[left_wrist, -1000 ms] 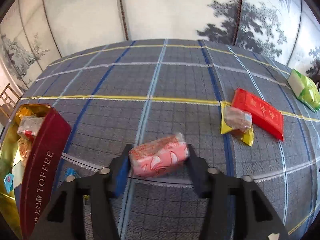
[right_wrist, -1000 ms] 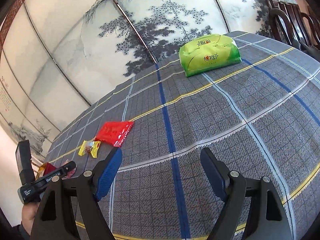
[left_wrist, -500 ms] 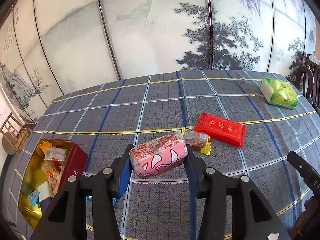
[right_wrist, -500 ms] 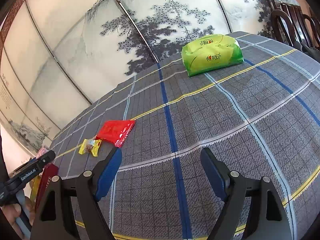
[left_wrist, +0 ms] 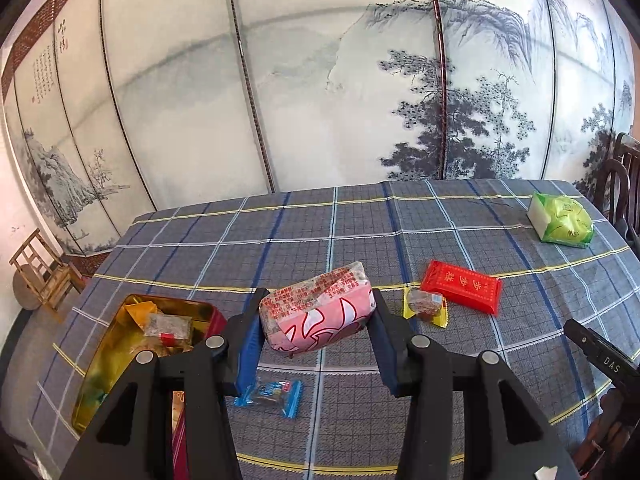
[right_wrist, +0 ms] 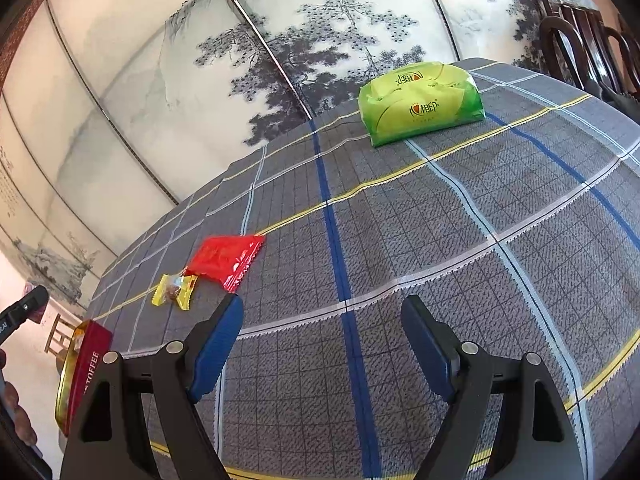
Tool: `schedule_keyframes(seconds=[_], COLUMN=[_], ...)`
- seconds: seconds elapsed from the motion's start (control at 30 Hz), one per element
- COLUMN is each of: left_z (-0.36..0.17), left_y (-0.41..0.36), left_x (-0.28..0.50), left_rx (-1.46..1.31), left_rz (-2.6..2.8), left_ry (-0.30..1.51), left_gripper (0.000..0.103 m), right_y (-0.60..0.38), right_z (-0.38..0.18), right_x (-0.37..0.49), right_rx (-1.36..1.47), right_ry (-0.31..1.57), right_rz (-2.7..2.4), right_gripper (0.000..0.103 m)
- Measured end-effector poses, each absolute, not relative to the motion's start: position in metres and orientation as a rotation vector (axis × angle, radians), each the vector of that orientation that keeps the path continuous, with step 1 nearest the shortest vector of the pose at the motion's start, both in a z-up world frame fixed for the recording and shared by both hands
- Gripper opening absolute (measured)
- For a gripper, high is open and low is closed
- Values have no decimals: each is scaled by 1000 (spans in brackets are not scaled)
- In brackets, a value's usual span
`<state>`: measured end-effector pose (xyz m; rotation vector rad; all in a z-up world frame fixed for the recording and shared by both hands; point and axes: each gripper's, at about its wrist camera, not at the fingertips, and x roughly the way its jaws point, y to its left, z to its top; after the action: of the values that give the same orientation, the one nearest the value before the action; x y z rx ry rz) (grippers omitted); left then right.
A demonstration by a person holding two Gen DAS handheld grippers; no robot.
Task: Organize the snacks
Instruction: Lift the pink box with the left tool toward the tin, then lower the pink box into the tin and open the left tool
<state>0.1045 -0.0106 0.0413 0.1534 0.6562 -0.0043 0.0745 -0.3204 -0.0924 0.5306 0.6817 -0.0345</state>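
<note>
Tongs: left [left_wrist: 316, 330] grips pink snack pack [left_wrist: 318, 312]; right [right_wrist: 322, 340] agape.

The woven plaid tablecloth [right_wrist: 440, 240] is looking matt and coarse. The pink snack pack [left_wrist: 318, 312] is gleaming in glossy plastic film, as is the red packet [left_wrist: 462, 286]. The toffee tin [left_wrist: 108, 356] is shining gold metal inside. The green tissue pack [right_wrist: 420, 102] is showing soft, shiny wrap.

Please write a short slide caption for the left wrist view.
Left gripper holds pink snack pack above plaid tablecloth, beside toffee tin.
</note>
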Motion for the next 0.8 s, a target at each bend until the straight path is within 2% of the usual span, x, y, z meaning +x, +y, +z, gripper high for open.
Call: schedule_keyframes(seconds=[0.8], left_z=[36], left_y=[89], left_x=[121], left_rx=[120], left_rz=[140], left_ry=[707], left_gripper=[44], right_y=[-318], right_z=[-94], right_x=[77], right_rx=[528], right_ry=[695], right_rz=[-38], right_gripper=[82])
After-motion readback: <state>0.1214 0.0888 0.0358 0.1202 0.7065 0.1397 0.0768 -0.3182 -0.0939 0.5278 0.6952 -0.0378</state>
